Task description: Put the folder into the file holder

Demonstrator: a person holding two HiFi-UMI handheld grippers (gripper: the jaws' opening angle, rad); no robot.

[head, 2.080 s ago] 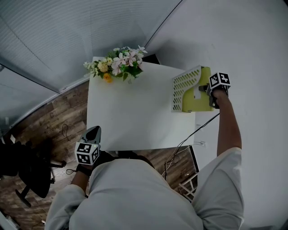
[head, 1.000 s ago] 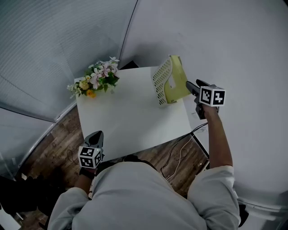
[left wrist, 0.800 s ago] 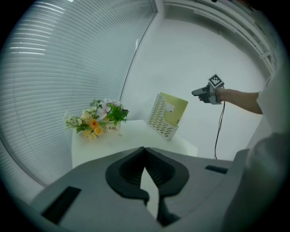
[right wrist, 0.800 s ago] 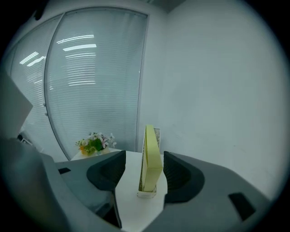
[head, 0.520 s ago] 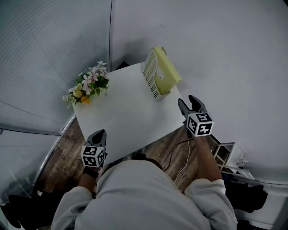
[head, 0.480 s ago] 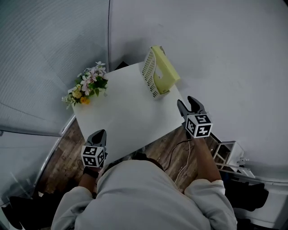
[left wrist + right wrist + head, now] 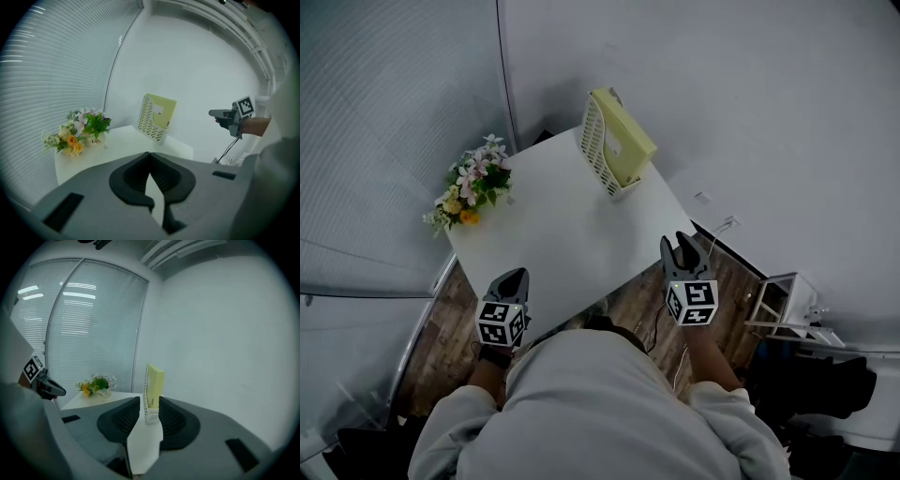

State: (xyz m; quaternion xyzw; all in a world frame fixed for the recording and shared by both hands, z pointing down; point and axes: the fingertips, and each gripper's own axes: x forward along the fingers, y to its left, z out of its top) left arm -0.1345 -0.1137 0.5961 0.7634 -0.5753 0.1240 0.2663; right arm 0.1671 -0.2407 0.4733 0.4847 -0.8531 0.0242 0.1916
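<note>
A yellow folder [image 7: 625, 143] stands upright inside the white perforated file holder [image 7: 595, 157] at the far right of the white table [image 7: 562, 234]. Neither gripper touches it. My right gripper [image 7: 682, 241] hovers off the table's near right corner, well short of the holder. Its jaws are closing with nothing between them, and the right gripper view frames the holder [image 7: 146, 394] and folder [image 7: 155, 377] far off through the gap. My left gripper [image 7: 513, 276] rests at the near left edge with its tips together, empty. The folder [image 7: 164, 111] also appears in the left gripper view.
A pot of flowers [image 7: 470, 190] sits at the table's far left corner. A cable [image 7: 720, 231] runs down beside the table's right edge, and a white rack [image 7: 783, 305] stands on the wooden floor there. Blinds and a white wall close in behind the table.
My right gripper has drawn back from the folder and holder to the near right corner, and its jaws have narrowed. The left gripper has stayed put. The head view has swung.
</note>
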